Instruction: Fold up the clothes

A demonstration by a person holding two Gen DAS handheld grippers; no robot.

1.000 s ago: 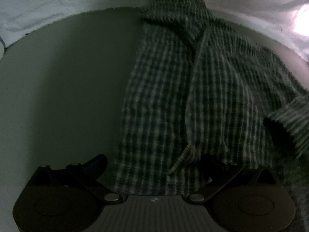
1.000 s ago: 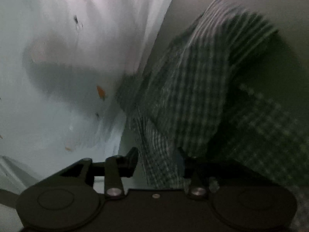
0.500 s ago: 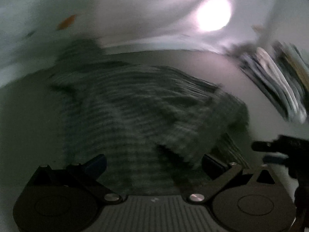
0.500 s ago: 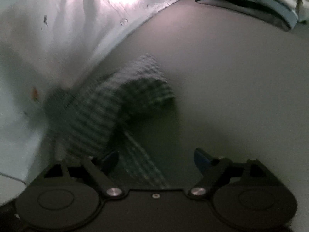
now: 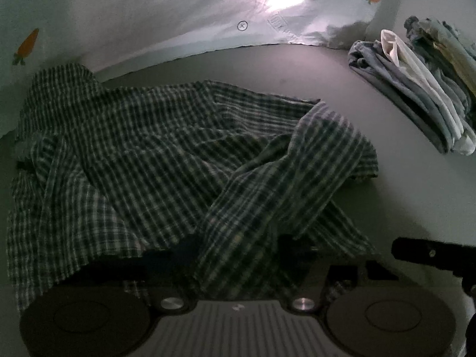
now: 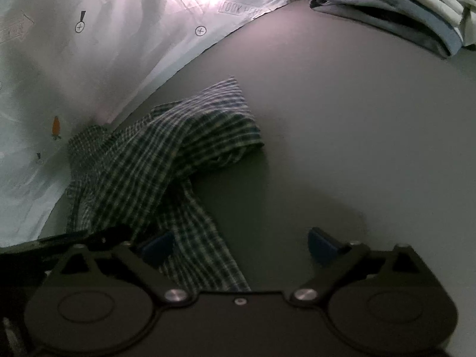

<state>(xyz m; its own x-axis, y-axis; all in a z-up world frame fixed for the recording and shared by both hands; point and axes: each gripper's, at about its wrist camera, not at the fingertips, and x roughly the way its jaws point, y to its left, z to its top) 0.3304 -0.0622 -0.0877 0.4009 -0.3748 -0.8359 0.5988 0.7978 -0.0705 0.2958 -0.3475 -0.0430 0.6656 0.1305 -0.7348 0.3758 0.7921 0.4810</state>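
Note:
A dark green and white checked shirt (image 5: pixel 154 148) lies crumpled on the grey table (image 5: pixel 401 178). My left gripper (image 5: pixel 238 247) is shut on a fold of this shirt, which drapes over both fingers and hides them. In the right wrist view the shirt (image 6: pixel 154 160) lies to the left, with a strip running down between the fingers. My right gripper (image 6: pixel 241 244) is open, its blue pads (image 6: pixel 319 242) wide apart just above the table. The left gripper's edge (image 6: pixel 89 238) shows at the lower left of the right wrist view.
A pile of folded blue and white clothes (image 5: pixel 416 83) lies at the table's far right; it also shows in the right wrist view (image 6: pixel 401 9). A pale printed sheet (image 5: pixel 148 15) hangs along the back edge. The right gripper's tip (image 5: pixel 431 253) shows at the right.
My right gripper has let go of the shirt and opened wide. My left gripper has closed on a fold of the shirt and both views have swung right, towards the clothes pile.

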